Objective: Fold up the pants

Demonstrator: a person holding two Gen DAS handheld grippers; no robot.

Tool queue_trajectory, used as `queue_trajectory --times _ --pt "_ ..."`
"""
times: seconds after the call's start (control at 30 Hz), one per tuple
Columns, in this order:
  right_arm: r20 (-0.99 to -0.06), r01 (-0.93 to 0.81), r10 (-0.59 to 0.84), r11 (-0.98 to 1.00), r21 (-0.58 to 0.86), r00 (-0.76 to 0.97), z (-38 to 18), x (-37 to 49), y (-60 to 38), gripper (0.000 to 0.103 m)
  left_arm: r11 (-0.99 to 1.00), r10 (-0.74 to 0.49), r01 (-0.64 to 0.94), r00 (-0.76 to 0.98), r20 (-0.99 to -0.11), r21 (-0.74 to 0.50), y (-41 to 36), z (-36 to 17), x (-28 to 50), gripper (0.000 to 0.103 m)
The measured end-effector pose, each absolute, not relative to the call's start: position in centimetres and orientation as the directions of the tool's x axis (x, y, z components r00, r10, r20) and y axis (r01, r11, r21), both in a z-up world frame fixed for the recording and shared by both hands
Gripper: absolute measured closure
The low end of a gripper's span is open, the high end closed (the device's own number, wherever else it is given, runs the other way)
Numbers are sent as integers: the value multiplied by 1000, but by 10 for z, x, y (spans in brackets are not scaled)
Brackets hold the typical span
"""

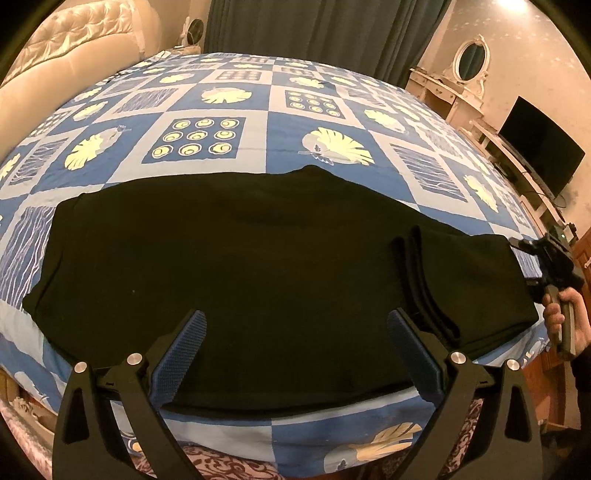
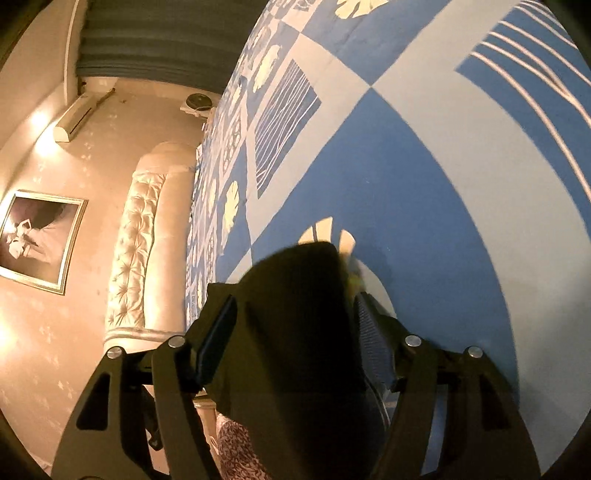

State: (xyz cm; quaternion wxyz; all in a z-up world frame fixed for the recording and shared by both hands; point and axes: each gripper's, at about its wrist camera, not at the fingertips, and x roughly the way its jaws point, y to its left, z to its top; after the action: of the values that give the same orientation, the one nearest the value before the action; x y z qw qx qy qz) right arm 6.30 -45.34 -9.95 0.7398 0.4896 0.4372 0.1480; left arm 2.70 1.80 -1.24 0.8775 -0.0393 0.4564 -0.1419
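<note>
Black pants [image 1: 240, 266] lie flat across the near part of a bed with a blue patterned cover [image 1: 229, 99]. Their right end is doubled over in layers [image 1: 436, 280]. My left gripper [image 1: 295, 325] hovers open just above the pants' near edge, fingers wide apart and empty. My right gripper [image 1: 532, 258] is at the pants' right end, held by a hand. In the right wrist view the right gripper [image 2: 291, 306] has a bunch of black pant fabric [image 2: 295, 295] between its wide-set fingers; whether the pads press on it is unclear.
A padded cream headboard [image 1: 66, 48] stands at the far left. A dark curtain [image 1: 317, 29] hangs behind the bed. A dresser with an oval mirror [image 1: 469, 62] and a dark TV screen [image 1: 539, 144] stand at the right. Patterned bed skirt [image 1: 229, 458] hangs below the near edge.
</note>
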Motion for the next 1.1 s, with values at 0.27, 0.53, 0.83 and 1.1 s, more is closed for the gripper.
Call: queue_trajectory --times 0.27,0.53,0.83,1.1 --pt "-568 238 625 534 811 535 -107 74 -449 71 957 -284 209 537 -795 -201 19 -15 28 6" --pt "-590 243 595 562 791 545 -108 71 -446 76 958 -281 203 532 -799 -201 20 -17 29 6" --pt "-684 179 359 793 583 635 -38 48 -409 40 953 -303 170 524 -796 -251 66 -4 39 6" --pt "-705 57 199 945 322 681 -5 25 -336 32 878 -369 -58 552 -748 -476 223 -3 65 6"
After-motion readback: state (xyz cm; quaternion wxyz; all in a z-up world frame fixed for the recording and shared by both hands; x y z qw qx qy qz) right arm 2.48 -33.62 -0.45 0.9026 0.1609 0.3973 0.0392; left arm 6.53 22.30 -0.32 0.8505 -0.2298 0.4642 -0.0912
